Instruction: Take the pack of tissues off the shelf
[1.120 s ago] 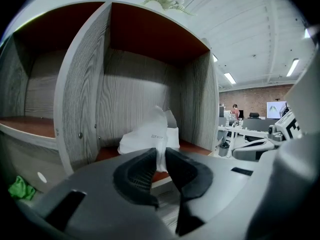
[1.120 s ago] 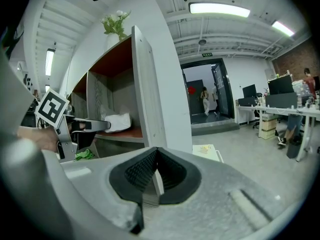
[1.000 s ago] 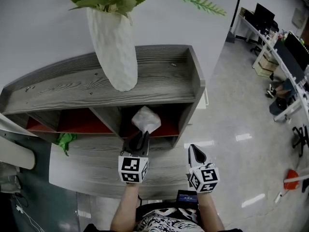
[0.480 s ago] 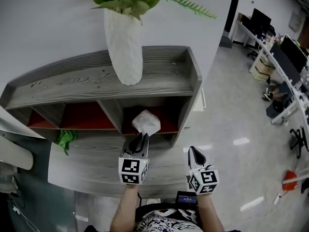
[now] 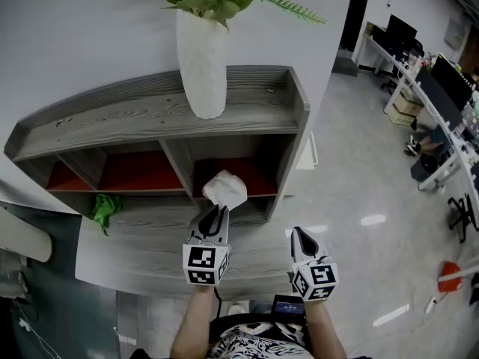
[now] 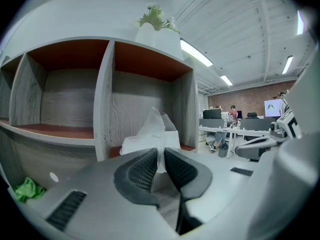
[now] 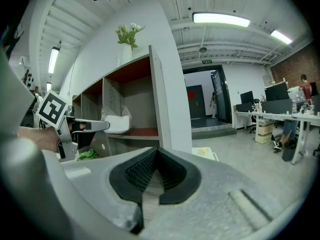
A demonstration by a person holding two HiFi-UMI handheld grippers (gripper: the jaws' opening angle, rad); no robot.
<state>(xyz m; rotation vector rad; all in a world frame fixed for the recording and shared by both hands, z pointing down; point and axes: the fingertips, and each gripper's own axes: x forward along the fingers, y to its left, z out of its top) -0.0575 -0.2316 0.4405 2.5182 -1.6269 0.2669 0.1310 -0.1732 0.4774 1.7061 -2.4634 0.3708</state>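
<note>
Your right gripper (image 5: 301,236) hangs with its jaws together, holding nothing. Your left gripper (image 5: 217,215) is clamped on the wrapper of the pack of tissues (image 5: 224,188), which has come forward since a second ago (from deeper in the right-hand compartment to its mouth). Behind it, the shelf (image 5: 254,118) carries a white vase (image 5: 202,66).

This is an open office. Long tables (image 7: 250,114) carry dark monitors (image 7: 276,92), a wheeled chair (image 5: 465,215) stands on the shiny floor (image 5: 359,163), and strip lights (image 7: 220,19) hang under the ceiling.
</note>
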